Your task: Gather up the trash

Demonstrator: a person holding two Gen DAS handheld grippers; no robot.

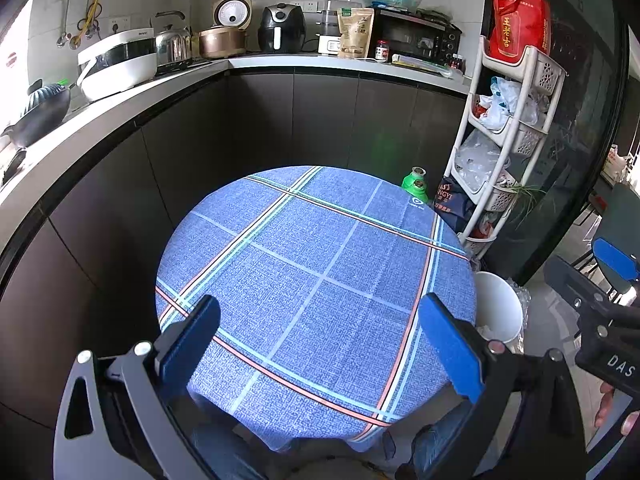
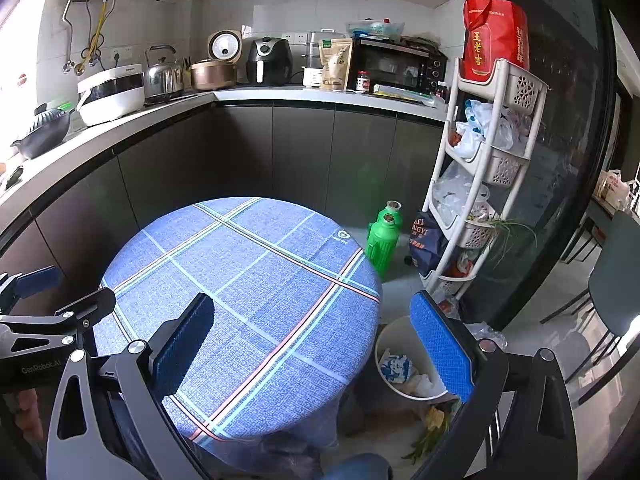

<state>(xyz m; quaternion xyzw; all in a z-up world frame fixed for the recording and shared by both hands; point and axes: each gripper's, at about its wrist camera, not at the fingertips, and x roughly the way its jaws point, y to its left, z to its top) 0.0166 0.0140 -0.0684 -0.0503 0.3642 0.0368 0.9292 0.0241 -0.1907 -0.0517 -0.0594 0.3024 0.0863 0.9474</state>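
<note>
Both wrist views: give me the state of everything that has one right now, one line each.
Left gripper: jaws open, holding nothing.
Right gripper: jaws open, holding nothing.
Table: covered by a blue plaid cloth, nothing on it.
Trash bin: on the floor beside the table, uncovered, paper trash inside.
Green bottles: upright on the floor.
Scraps: lying on the floor by the bin.

The round counter (image 1: 320,264) wears rough blue cloth. The bin (image 2: 386,344) is smooth white plastic. The kettle (image 1: 173,42) is shiny metal.

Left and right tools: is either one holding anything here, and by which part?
Nothing is held. The left tool and right tool both hang open above the table, with only tablecloth between their fingers.
</note>
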